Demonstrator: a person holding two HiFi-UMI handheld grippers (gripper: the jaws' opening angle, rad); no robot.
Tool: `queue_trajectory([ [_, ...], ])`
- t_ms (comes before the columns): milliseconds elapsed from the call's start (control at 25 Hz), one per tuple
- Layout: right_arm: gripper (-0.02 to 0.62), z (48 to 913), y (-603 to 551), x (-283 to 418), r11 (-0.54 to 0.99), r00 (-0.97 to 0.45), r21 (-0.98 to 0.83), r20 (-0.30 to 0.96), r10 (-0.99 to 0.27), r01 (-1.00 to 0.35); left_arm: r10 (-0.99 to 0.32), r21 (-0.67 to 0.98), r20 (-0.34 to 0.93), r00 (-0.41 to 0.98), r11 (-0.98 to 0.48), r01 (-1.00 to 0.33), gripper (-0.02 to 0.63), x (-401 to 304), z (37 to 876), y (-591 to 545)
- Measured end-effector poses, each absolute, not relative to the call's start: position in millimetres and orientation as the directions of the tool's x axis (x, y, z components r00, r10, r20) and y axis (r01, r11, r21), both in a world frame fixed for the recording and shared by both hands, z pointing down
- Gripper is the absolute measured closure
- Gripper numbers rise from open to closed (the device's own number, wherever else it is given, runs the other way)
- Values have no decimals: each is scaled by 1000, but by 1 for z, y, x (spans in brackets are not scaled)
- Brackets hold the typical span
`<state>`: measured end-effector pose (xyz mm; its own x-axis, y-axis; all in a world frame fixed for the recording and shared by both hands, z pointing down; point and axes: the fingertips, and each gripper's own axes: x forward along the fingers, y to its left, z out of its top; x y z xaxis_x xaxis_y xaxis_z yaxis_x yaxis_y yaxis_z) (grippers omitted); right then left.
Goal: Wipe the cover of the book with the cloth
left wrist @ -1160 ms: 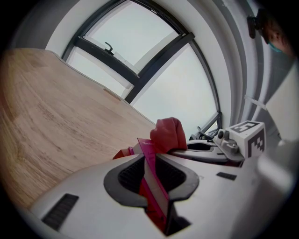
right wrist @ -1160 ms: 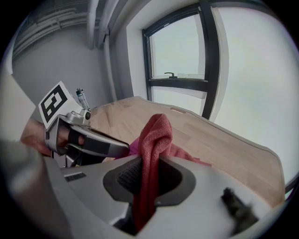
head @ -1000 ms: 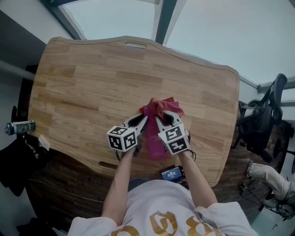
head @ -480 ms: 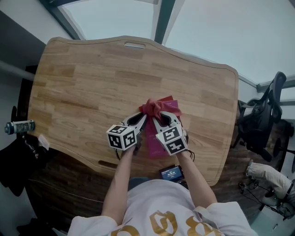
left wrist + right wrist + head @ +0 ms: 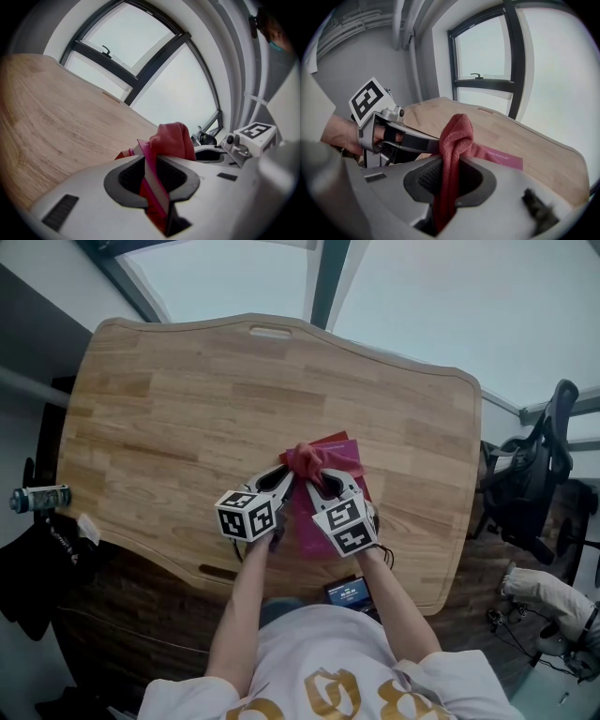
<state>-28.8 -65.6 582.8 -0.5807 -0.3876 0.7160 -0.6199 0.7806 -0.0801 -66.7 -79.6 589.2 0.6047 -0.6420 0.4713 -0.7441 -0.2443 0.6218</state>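
On the surface (image 5: pixel 169 409), your left claw (image 5: pixel 284 476) pinches the book (image 5: pixel 307 529), your right claw (image 5: pixel 314 479) pinches the cloth (image 5: pixel 305 458) on its cover; wiping seems underway, with cover left to do.

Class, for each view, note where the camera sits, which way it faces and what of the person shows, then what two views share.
Head view: on the person's head, facing steeply down at the table; both forearms, left gripper and right gripper show.
Left gripper view: on that gripper, facing along its jaws, shut on the book, toward a window; the right gripper shows too.
Right gripper view: on that gripper, facing along its jaws, shut on the cloth; the left hand shows.
Shared: both gripper views show book and cloth.
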Motion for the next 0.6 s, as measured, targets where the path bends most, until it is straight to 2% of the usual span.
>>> queue_trajectory([
  [600, 526, 580, -58, -30, 794, -589, -72, 712, -382, -603, -656, 613, 470, 591, -239, -753, 526, -67, 590, -80],
])
